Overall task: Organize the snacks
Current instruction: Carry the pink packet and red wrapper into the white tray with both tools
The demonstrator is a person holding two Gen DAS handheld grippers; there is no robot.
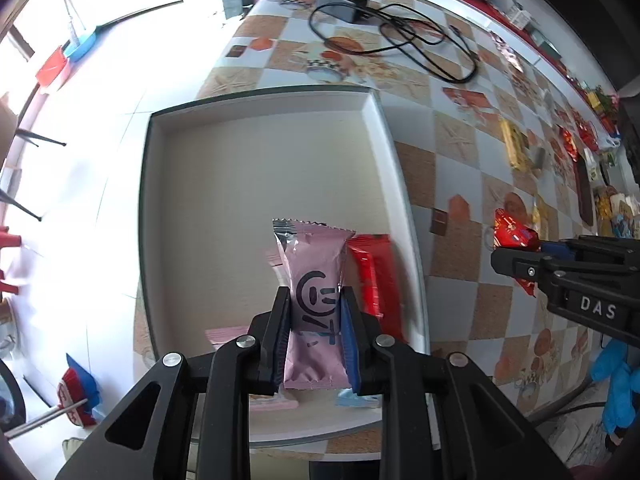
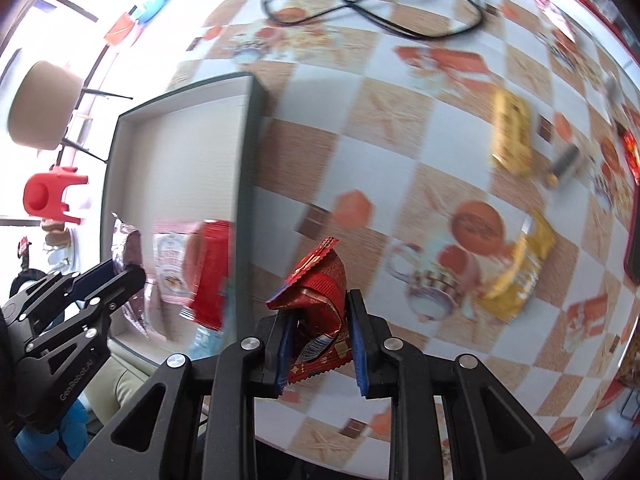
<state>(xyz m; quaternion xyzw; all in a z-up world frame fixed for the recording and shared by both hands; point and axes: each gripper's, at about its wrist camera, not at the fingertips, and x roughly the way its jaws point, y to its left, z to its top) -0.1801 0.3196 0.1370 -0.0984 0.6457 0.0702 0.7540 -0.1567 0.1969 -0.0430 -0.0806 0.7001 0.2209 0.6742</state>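
Note:
My left gripper is shut on a pink snack packet printed with a dark face logo, and holds it above the near end of a white shallow box. A long red packet and several pale packets lie in that box below. My right gripper is shut on a crumpled red snack wrapper, over the checked tablecloth just right of the box. In the left wrist view the right gripper shows at the right with the red wrapper. The left gripper shows at the left of the right wrist view.
Loose snacks lie on the tablecloth to the right: a yellow bar, a yellow packet, more along the far edge. A black power adapter with cables sits beyond the box. A red stool stands on the floor at left.

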